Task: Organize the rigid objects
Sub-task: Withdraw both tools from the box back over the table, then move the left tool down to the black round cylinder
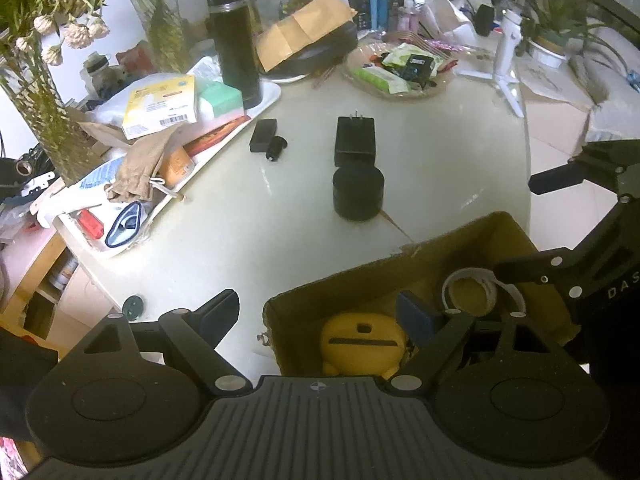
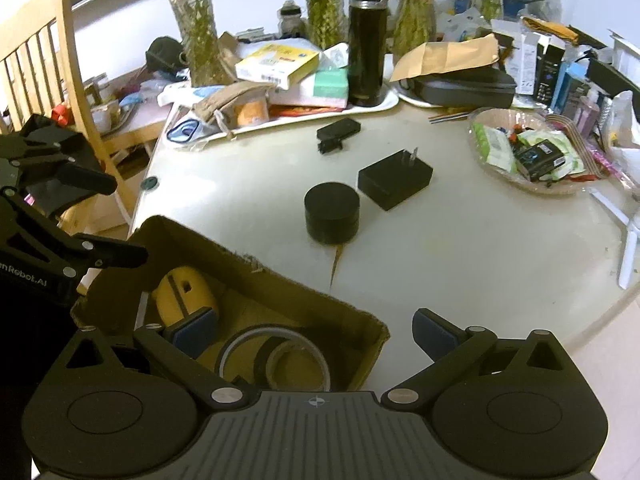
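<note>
Both grippers wide open, empty: left gripper (image 1: 324, 312) & right gripper (image 2: 316, 332) straddle box (image 2: 280, 292) rim; tape rolls (image 2: 286, 360) below; jar (image 2: 331, 213), charger (image 2: 394, 180) ahead on bench (image 2: 460, 260).

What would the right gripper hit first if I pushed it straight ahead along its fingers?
Probably the far wall of the cardboard box, which crosses between the open right gripper fingers. If it clears that rim, the black round tin lies next in line. Height above the box is hard to judge.
</note>
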A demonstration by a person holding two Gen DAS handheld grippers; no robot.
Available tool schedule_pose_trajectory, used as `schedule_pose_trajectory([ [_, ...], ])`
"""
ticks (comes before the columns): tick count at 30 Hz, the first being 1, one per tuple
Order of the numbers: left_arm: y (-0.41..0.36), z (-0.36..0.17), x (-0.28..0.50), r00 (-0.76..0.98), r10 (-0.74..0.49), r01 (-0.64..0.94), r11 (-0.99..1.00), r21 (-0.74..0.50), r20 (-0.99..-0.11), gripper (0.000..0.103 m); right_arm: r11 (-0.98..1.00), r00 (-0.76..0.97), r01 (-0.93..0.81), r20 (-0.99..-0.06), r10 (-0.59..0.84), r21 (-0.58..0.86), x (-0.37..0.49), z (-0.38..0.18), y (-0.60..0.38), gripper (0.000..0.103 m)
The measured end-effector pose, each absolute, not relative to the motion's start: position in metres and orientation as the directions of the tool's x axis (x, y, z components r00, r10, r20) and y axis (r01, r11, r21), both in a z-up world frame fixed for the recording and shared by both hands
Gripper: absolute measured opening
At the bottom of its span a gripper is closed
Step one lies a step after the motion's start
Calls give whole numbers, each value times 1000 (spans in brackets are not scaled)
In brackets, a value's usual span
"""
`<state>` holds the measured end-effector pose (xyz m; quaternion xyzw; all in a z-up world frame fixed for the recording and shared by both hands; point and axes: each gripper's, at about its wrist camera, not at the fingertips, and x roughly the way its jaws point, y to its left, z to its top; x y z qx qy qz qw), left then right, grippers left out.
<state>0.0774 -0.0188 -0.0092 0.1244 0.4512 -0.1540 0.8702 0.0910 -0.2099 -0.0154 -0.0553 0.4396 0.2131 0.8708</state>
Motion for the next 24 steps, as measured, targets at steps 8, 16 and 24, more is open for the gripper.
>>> schedule_pose_trajectory([
  [8,-18,-10,80,545,-162,380,922,70,-823,86,913,540,-395,-779,317,98,95,-15,-215,103],
  [16,-23,-13,87,549,-169,386,920,69,-819,86,919,553,-386,-777,300,81,96,-19,-219,103],
  [24,-31,-18,101,555,-184,395,917,62,-811,86,934,577,-348,-765,286,87,100,-24,-231,103],
])
